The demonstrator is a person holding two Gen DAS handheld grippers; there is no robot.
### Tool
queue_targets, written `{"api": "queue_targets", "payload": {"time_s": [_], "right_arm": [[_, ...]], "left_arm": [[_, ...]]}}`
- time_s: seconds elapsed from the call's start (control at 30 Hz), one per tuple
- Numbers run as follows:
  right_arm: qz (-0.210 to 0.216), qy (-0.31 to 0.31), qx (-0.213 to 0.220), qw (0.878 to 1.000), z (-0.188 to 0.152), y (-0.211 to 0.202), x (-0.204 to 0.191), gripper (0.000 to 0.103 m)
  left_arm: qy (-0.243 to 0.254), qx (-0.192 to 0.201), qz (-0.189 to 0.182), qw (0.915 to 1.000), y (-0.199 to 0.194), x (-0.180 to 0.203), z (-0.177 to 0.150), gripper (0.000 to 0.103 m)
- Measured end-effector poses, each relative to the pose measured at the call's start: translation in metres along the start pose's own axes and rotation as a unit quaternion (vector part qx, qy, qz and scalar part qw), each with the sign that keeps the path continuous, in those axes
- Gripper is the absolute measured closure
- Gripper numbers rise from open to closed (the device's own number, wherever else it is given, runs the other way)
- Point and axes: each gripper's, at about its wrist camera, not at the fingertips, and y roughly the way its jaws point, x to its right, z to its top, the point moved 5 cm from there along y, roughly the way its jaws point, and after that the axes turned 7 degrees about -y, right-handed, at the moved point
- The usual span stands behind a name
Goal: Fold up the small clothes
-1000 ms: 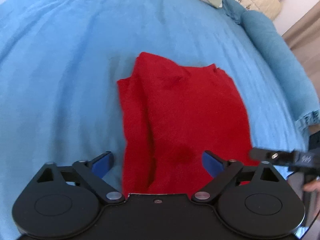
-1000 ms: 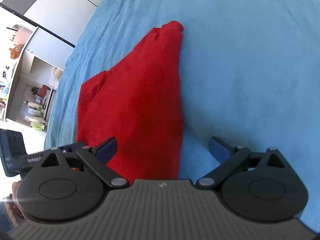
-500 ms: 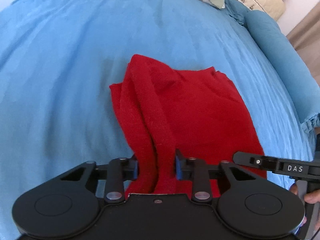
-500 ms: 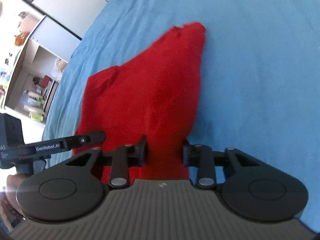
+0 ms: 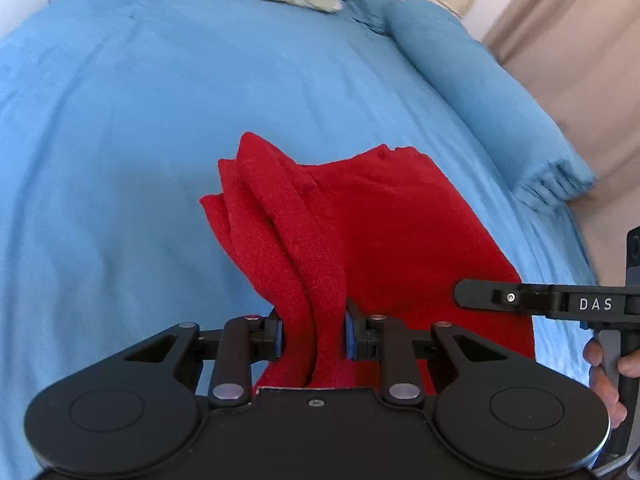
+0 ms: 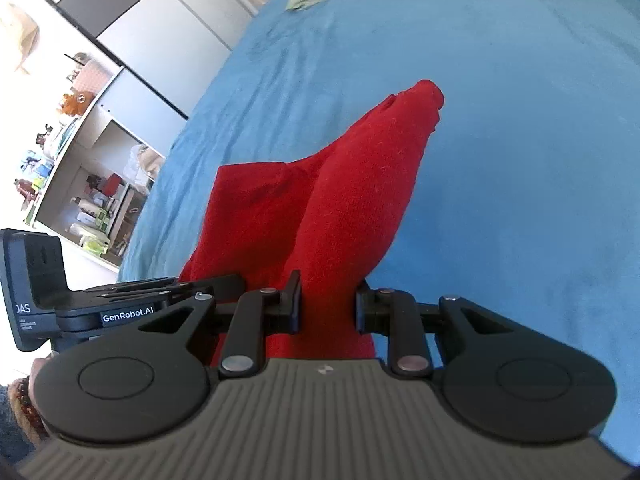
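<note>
On the blue bedspread (image 5: 120, 120), both closing claws pinch the red garment's (image 5: 380, 232) near edge, its length running away.

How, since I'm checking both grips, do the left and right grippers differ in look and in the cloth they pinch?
The left gripper has blue pads and a black body; the right gripper has dark pads and a grey ribbed body. The left pinches several ridged folds of the red garment; the right pinches one smooth rounded bundle. Shared: both sets of jaws are closing with garment between them, above the blue bedsheet.
</note>
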Motion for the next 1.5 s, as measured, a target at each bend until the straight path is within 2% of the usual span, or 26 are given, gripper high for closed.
{"api": "queue_targets", "payload": {"time_s": [0.17, 0.27, 0.33, 0.37, 0.43, 0.5, 0.6, 0.7, 0.77, 0.8, 0.83, 0.9, 0.93, 1.03, 1.17, 1.23, 1.33, 1.43, 1.5], "right_arm": [[-0.018, 0.014, -0.022, 0.999, -0.045, -0.033, 0.044, 0.064], [-0.031, 0.007, -0.040, 0.999, -0.074, -0.026, 0.072, 0.063], [-0.040, 0.001, -0.050, 0.998, -0.087, -0.015, 0.086, 0.061], [-0.041, 0.003, -0.050, 0.998, -0.090, -0.011, 0.090, 0.060], [-0.042, 0.012, -0.048, 0.998, -0.092, -0.006, 0.094, 0.051], [-0.050, 0.018, -0.044, 0.998, -0.091, -0.003, 0.094, 0.041], [-0.058, 0.016, -0.039, 0.997, -0.088, -0.012, 0.096, 0.026], [-0.049, 0.015, -0.022, 0.998, -0.083, -0.029, 0.089, 0.020], [-0.048, 0.013, -0.011, 0.999, -0.075, -0.044, 0.080, 0.016], [-0.044, 0.007, -0.003, 0.999, -0.072, -0.054, 0.074, 0.015], [-0.042, 0.000, 0.001, 0.999, -0.070, -0.062, 0.067, 0.008], [-0.051, -0.025, 0.005, 0.998, -0.072, -0.083, 0.050, 0.000], [-0.055, -0.041, 0.006, 0.998, -0.073, -0.090, 0.040, 0.000], [-0.084, -0.109, -0.012, 0.990, -0.089, -0.107, 0.013, 0.000], [-0.144, -0.189, -0.058, 0.970, -0.128, -0.099, 0.001, 0.000], [-0.166, -0.188, -0.078, 0.965, -0.144, -0.085, 0.004, 0.000], [-0.199, -0.166, -0.086, 0.962, -0.159, -0.065, 0.018, 0.000], [-0.233, -0.147, -0.099, 0.956, -0.169, -0.045, 0.032, 0.000], [-0.248, -0.139, -0.106, 0.953, -0.173, -0.036, 0.038, 0.000]], "left_arm": [[-0.004, -0.042, 0.002, 0.9991, 0.031, 0.029, -0.046, 0.073], [0.006, -0.048, 0.034, 0.9982, 0.049, 0.031, -0.065, 0.070], [0.009, -0.040, 0.045, 0.9981, 0.051, 0.028, -0.071, 0.060], [0.010, -0.036, 0.050, 0.9980, 0.053, 0.026, -0.073, 0.058], [0.011, -0.033, 0.066, 0.9972, 0.054, 0.024, -0.076, 0.042], [0.015, -0.027, 0.085, 0.9959, 0.053, 0.021, -0.072, 0.031], [0.029, -0.014, 0.108, 0.9937, 0.044, 0.024, -0.068, 0.029], [0.045, -0.001, 0.123, 0.9913, 0.027, 0.031, -0.063, 0.027], [0.054, 0.006, 0.125, 0.9907, 0.013, 0.039, -0.061, 0.018], [0.058, 0.011, 0.123, 0.9906, 0.004, 0.046, -0.061, 0.010], [0.062, 0.017, 0.121, 0.9906, -0.005, 0.052, -0.061, 0.005], [0.072, 0.027, 0.113, 0.9907, -0.023, 0.067, -0.064, 0.002], [0.078, 0.029, 0.111, 0.9904, -0.029, 0.072, -0.067, 0.000], [0.106, 0.019, 0.109, 0.9882, -0.037, 0.087, -0.086, 0.000], [0.135, -0.024, 0.108, 0.9846, -0.020, 0.089, -0.122, 0.000], [0.136, -0.035, 0.112, 0.9837, -0.004, 0.087, -0.133, 0.000], [0.132, -0.039, 0.149, 0.9791, 0.016, 0.075, -0.146, 0.000], [0.102, -0.043, 0.186, 0.9764, 0.036, 0.056, -0.151, 0.000], [0.073, -0.054, 0.194, 0.9768, 0.049, 0.044, -0.151, 0.000]]}}
